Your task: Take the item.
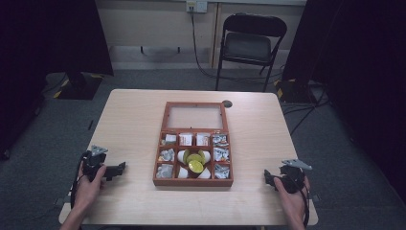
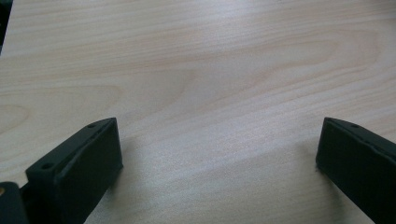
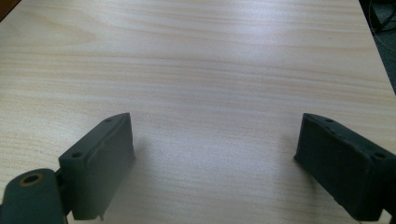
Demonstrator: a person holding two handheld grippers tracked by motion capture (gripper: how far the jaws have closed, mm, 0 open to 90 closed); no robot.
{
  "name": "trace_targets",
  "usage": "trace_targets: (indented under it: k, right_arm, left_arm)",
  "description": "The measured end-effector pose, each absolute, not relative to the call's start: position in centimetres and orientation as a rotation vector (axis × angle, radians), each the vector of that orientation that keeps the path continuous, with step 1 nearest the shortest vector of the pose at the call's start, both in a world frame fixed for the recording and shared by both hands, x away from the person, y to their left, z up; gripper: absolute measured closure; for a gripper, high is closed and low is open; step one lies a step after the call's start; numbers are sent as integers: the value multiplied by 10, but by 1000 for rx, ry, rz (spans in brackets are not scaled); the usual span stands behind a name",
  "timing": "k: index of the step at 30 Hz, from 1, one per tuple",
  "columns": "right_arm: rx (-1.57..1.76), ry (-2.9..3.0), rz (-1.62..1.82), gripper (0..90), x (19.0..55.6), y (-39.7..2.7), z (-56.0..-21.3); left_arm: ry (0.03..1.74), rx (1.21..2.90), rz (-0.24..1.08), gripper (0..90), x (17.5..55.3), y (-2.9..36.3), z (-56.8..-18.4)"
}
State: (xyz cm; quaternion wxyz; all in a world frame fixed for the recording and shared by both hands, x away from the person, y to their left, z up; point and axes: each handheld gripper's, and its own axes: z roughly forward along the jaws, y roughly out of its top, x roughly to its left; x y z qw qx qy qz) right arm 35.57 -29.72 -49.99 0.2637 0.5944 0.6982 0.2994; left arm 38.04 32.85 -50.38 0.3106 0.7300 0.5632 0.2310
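Here we hold the left gripper point(image 1: 119, 167) near the table's point(image 1: 134, 120) left edge, toward the near left corner, its jaws spread wide with nothing between them; in the left gripper view only bare wood lies between the fingers point(image 2: 88, 158). Our right gripper point(image 1: 267, 178) rests near the near right corner, its jaws equally wide apart and gripping nothing. The wooden box point(image 1: 193, 182) sits in the middle of the table, between the two grippers and well apart from both, its glass lid point(image 1: 195, 116) opened toward the far edge. Its compartments hold wrapped packets and yellow-lidded cups point(image 1: 195, 166).
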Motion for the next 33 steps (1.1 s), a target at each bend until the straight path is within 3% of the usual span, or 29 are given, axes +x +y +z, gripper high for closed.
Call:
trace_targets:
  k: [33]
  right_arm:
    - [1590,1959,887,177,352,-292,-490]
  left_arm:
    - [1480,1929,609,0,382,328,-504]
